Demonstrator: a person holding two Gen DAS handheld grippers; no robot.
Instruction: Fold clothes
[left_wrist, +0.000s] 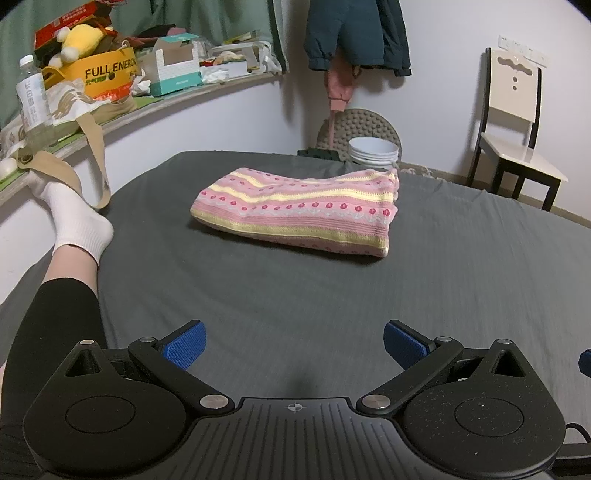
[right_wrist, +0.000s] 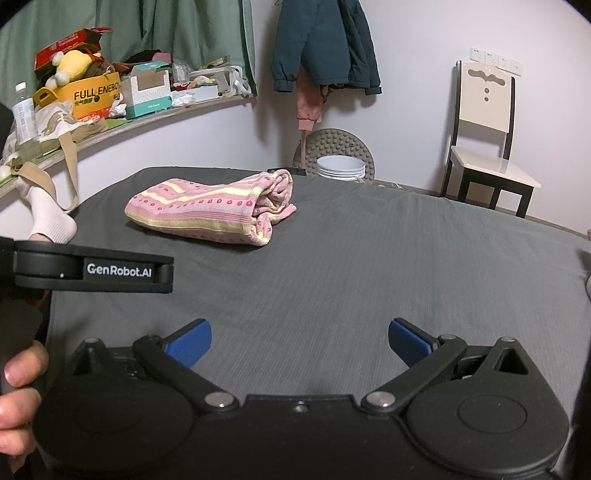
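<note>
On the grey bed (left_wrist: 443, 277), toward its far side and well ahead of both your grippers, lies the folded pink knit garment (left_wrist: 299, 212), striped in yellow and dotted with small red flowers. Its long axis runs roughly left to right across your view; the smooth folded end points toward the person's white-socked foot (left_wrist: 79, 218) on the left, and the bunched, rolled layers face right, which you see best from the right wrist view (right_wrist: 275, 195). Your left gripper (left_wrist: 293, 343) hangs over bare sheet with its jaws wide apart, holding nothing; your right gripper (right_wrist: 299, 341) is the same, jaws spread wide and empty. From the right wrist view, the side of the left gripper reads "GenRobot.AI" (right_wrist: 119, 272), and part of your left hand (right_wrist: 16, 391) is cut off at the frame edge. On the cluttered shelf (left_wrist: 184, 101) at left, a yellow box (left_wrist: 107, 75) shows "FULL ENERG", the rest hidden; the label on the water bottle (left_wrist: 31, 99) is too small to read. A dark teal jacket (left_wrist: 354, 33) hangs on the wall, cut off by the top edge. A white bucket (left_wrist: 373, 149) stands behind the bed, its lower part hidden, and 1 chair (left_wrist: 513, 122) sits at right.
</note>
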